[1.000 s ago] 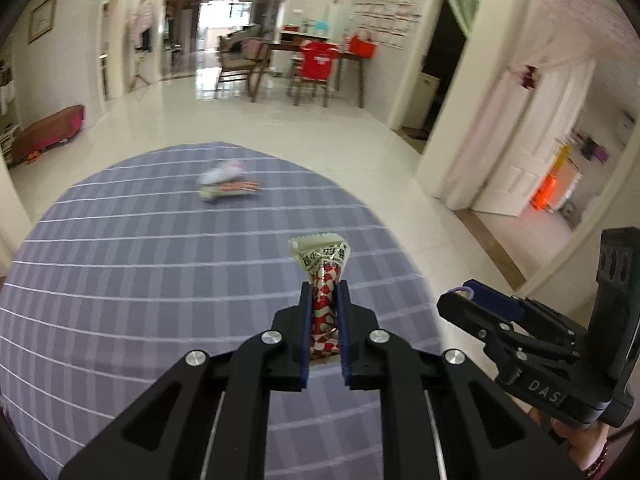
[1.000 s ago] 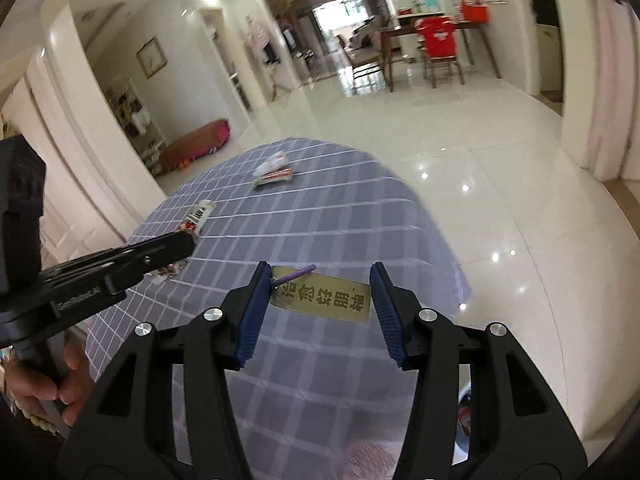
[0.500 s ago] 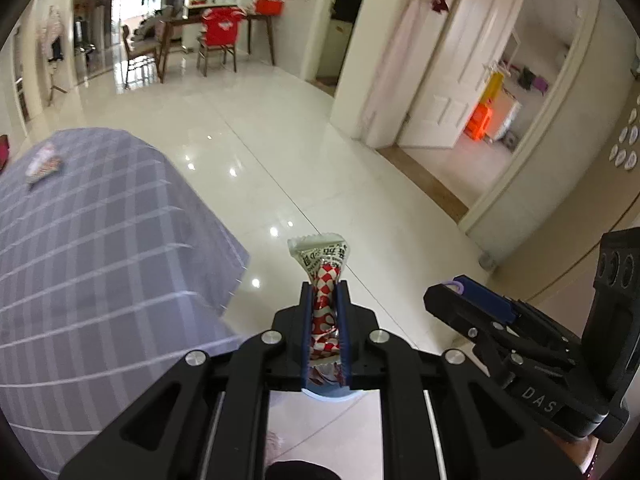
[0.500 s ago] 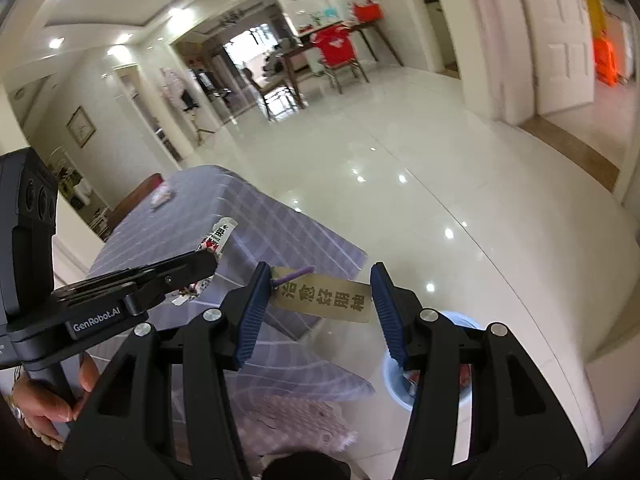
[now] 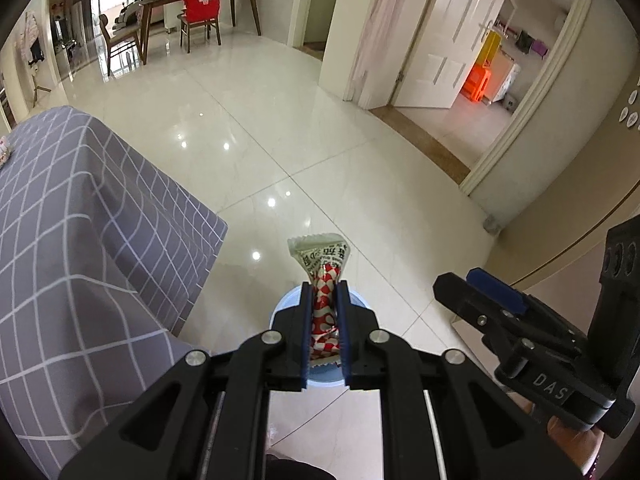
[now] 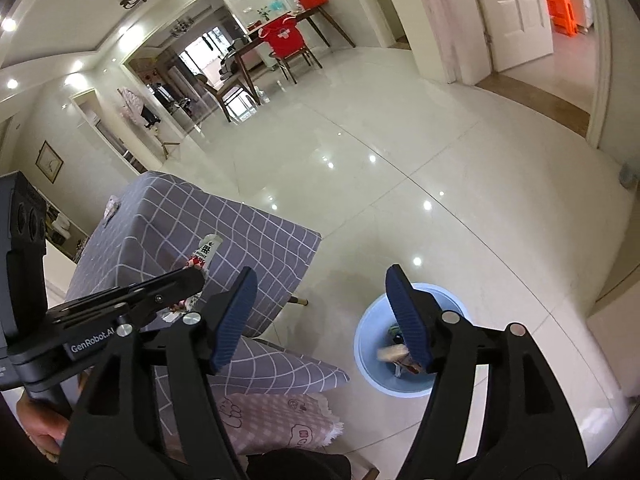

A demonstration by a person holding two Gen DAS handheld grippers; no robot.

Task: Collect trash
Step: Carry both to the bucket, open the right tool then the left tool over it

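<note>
The left tool (image 5: 324, 292) pinches a crinkly red-and-white snack wrapper (image 5: 325, 276) with a pale printed end, above the round light-blue bin (image 6: 400, 380) on the glossy floor. The right tool (image 6: 320, 312) has just been opening and is empty. A grey checked cloth covers the worktop (image 5: 72, 216).

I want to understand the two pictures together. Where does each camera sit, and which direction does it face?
Left wrist: on the left gripper, facing down at the blue bin; its fingers pinch a red-and-white wrapper.
Right wrist: on the right gripper, its fingers just opened, empty, above the bin; a hand shows.
Shared: bin, checked tablecloth, each other's gripper.
</note>
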